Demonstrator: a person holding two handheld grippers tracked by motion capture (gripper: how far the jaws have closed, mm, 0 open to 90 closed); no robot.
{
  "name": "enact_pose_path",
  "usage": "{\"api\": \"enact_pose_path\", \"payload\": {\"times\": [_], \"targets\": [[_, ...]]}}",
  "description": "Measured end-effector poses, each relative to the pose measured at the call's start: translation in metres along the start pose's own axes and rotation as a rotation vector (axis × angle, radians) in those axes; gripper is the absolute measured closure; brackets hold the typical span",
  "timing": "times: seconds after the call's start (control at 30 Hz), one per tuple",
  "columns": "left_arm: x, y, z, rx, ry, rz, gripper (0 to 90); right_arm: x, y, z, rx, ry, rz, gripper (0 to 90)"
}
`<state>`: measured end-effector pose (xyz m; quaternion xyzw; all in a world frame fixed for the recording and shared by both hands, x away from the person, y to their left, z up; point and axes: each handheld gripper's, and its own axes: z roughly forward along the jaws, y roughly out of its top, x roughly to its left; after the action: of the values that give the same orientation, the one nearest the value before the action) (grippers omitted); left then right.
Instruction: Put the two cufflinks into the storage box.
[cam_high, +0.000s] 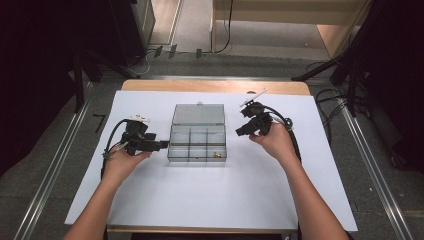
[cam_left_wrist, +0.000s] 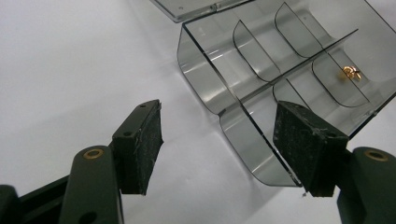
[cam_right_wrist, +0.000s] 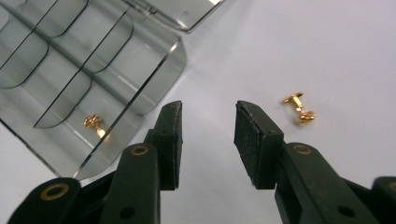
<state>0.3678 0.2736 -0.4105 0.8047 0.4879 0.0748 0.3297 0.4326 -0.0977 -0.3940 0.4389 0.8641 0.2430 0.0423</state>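
Observation:
A clear grey compartment box (cam_high: 197, 159) stands in the middle of the white sheet, its lid (cam_high: 198, 114) folded back flat. A small gold cufflink (cam_high: 216, 154) lies in its front right compartment; this same piece (cam_left_wrist: 351, 72) is in the left gripper view. My left gripper (cam_high: 162, 145) is at the box's left end. It is open (cam_left_wrist: 218, 108), with the corner wall of the box (cam_left_wrist: 205, 79) between the pads, untouched. My right gripper (cam_high: 240, 132) hovers right of the box, open (cam_right_wrist: 208, 106) and holding nothing. A second gold cufflink (cam_right_wrist: 299, 108) lies on the sheet just right of its jaws.
The white sheet (cam_high: 200, 200) covers the table, whose wooden edge (cam_high: 215, 86) is at the back. Metal rails (cam_high: 372, 165) run along both sides on the floor. Black cables (cam_high: 325, 100) and dark stands sit beyond the far corners.

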Motion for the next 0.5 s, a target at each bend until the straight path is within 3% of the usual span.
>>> {"api": "enact_pose_path", "payload": {"times": [0.37, 0.5], "targets": [[-0.003, 0.002, 0.006, 0.016, -0.001, 0.018, 33.9, -0.017, 0.008, 0.009, 0.023, -0.058, 0.012, 64.2], [-0.003, 0.001, 0.005, 0.005, 0.002, 0.013, 33.9, -0.026, 0.008, 0.012, 0.029, -0.058, 0.028, 64.1]]}}
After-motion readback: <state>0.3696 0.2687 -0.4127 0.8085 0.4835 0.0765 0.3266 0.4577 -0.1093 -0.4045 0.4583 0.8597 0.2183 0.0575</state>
